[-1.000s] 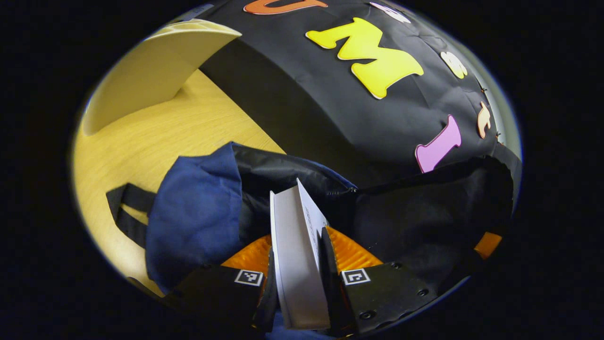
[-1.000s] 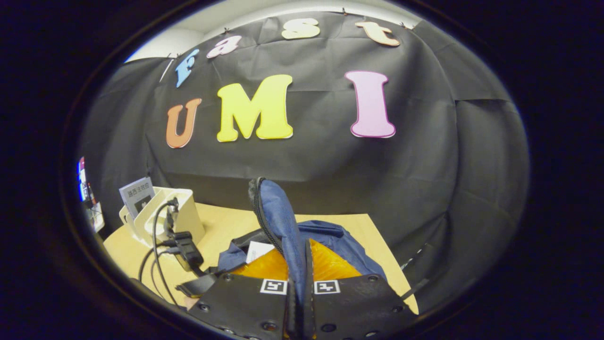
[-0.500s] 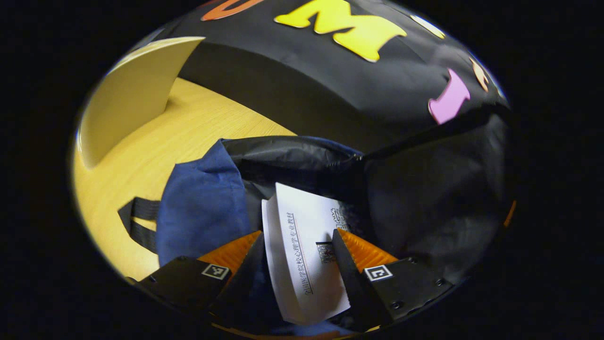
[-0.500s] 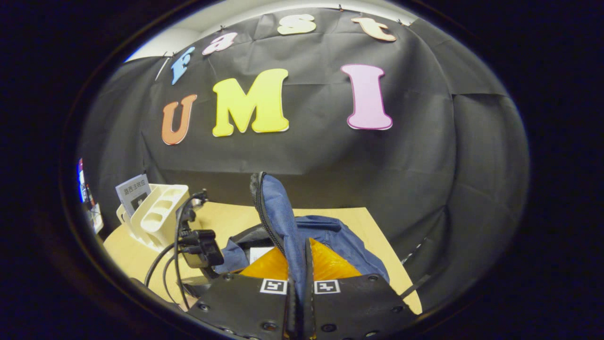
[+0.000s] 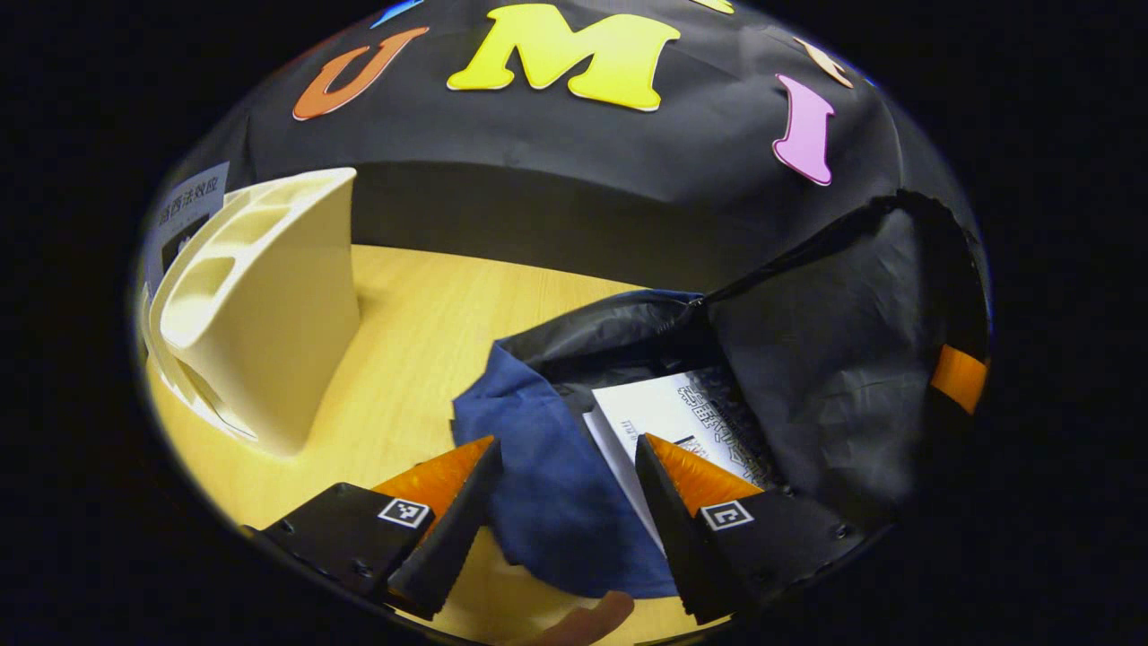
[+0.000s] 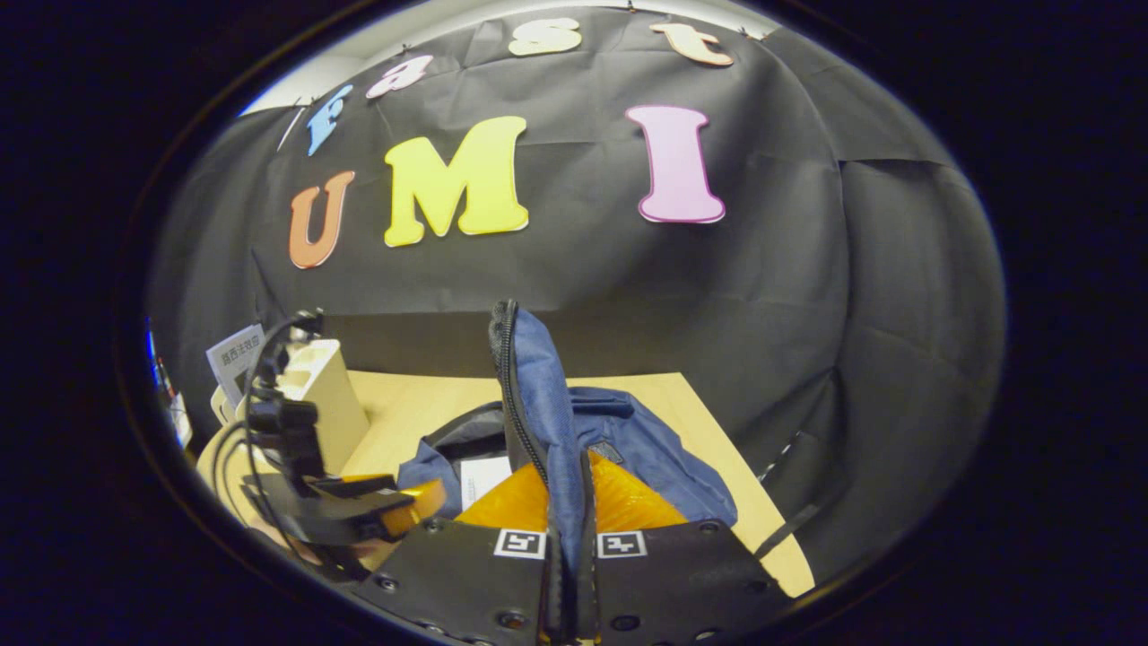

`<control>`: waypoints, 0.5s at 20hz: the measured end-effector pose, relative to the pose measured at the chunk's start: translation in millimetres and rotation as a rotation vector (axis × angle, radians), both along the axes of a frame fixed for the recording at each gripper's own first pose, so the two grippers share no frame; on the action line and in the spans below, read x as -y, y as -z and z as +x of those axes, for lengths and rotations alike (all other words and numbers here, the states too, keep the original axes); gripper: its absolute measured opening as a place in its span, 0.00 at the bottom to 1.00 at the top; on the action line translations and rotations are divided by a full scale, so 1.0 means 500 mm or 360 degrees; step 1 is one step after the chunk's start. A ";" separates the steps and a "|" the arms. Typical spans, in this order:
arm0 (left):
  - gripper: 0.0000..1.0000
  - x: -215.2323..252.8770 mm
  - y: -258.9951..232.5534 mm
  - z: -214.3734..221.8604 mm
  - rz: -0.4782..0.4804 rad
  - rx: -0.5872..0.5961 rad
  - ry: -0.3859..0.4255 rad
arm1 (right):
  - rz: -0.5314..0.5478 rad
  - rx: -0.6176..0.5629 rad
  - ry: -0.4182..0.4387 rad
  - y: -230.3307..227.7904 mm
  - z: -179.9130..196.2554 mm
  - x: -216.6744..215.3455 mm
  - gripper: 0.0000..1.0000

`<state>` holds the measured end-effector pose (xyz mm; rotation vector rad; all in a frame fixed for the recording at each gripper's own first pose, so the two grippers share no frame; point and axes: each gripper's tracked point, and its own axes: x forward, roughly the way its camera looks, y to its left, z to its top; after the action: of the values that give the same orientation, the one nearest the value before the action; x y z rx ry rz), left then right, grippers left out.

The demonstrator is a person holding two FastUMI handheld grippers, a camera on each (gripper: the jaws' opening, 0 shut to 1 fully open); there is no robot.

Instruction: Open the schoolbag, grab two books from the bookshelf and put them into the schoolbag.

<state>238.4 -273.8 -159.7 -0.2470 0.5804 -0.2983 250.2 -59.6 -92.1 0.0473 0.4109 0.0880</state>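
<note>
Table (image 5: 421, 314): pale wood, lit warm, running back to the black cloth wall (image 6: 807, 296).
Schoolbag (image 5: 556, 484): blue, lying open on the table at 5 o'clock in the left gripper view; dark lining shows.
Book (image 5: 668, 413): white, lying inside the bag's mouth.
Bookshelf (image 5: 269, 314): cream holder at 9 o'clock, one book (image 5: 184, 211) standing in it.
Left gripper (image 5: 565, 458): fingers spread, holding nothing, above the bag.
Right gripper (image 6: 567, 502): clamped on the bag's flap (image 6: 529, 386), lifting it upright.

Wooden table (image 5: 421, 314) (schoolbag (image 5: 556, 484), bookshelf (image 5: 269, 305))
</note>
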 end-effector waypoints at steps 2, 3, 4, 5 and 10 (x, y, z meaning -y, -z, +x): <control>0.94 -0.055 -0.021 -0.012 0.0062 0.0056 -0.0022 | 0.0004 -0.0018 -0.0003 0.009 -0.005 -0.007 0.06; 0.93 -0.087 -0.029 -0.019 0.0092 0.0071 -0.0042 | 0.0022 -0.0022 -0.0010 0.008 -0.007 -0.015 0.06; 0.94 -0.119 -0.038 -0.025 0.0112 0.0089 -0.0060 | 0.0023 -0.0029 -0.0017 0.011 -0.008 -0.023 0.06; 0.94 -0.155 -0.049 -0.034 0.0138 0.0105 -0.0094 | 0.0014 -0.0030 -0.0016 0.011 -0.008 -0.027 0.06; 0.94 -0.332 -0.115 -0.084 0.0234 0.0204 -0.0269 | -0.0004 -0.0047 0.0004 0.018 -0.004 -0.055 0.06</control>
<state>196.4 -107.7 -102.2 -0.1327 0.4493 -0.1064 248.1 -32.1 -100.9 0.0465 0.4407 0.0845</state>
